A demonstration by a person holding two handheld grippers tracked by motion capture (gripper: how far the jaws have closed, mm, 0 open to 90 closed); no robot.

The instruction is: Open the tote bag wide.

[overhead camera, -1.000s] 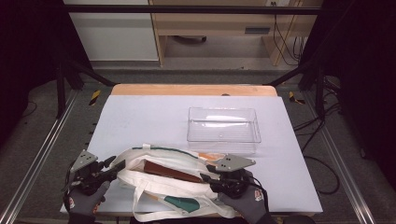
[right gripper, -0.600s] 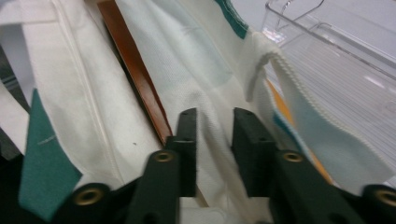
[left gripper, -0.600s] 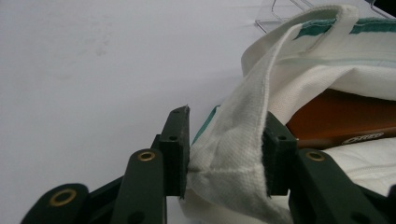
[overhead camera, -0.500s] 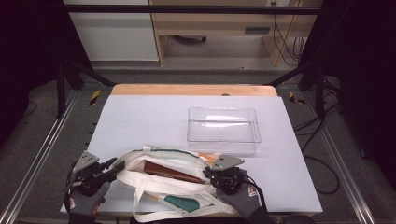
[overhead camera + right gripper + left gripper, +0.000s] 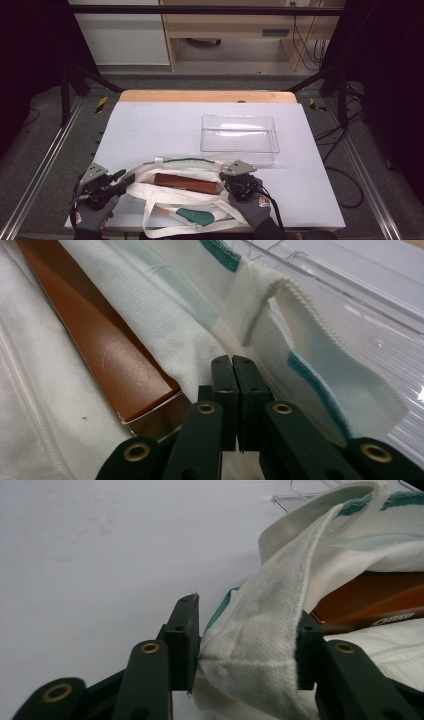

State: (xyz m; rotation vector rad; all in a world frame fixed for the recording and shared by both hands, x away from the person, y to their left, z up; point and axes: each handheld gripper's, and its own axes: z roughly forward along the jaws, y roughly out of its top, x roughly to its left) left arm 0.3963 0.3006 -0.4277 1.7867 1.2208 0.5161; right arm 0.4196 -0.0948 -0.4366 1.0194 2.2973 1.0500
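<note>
Since the earlier frame, right gripper [image 5: 234, 183] lowered toward lower centre, jaws now together on the tote bag's [image 5: 172, 200] cloth edge beside the brown box [image 5: 185, 183]. Left gripper [image 5: 121, 178], lower left, clamped on the bag's folded rim, jaws just reopening slightly. Clear plastic tray [image 5: 239, 145] behind.

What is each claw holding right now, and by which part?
The left claw grips the tote bag by a bunched fold of its rim. The right claw is shut, apparently on nothing, beside the brown box.

White lettering on the brown box [image 5: 380, 600] is too blurred to read.
</note>
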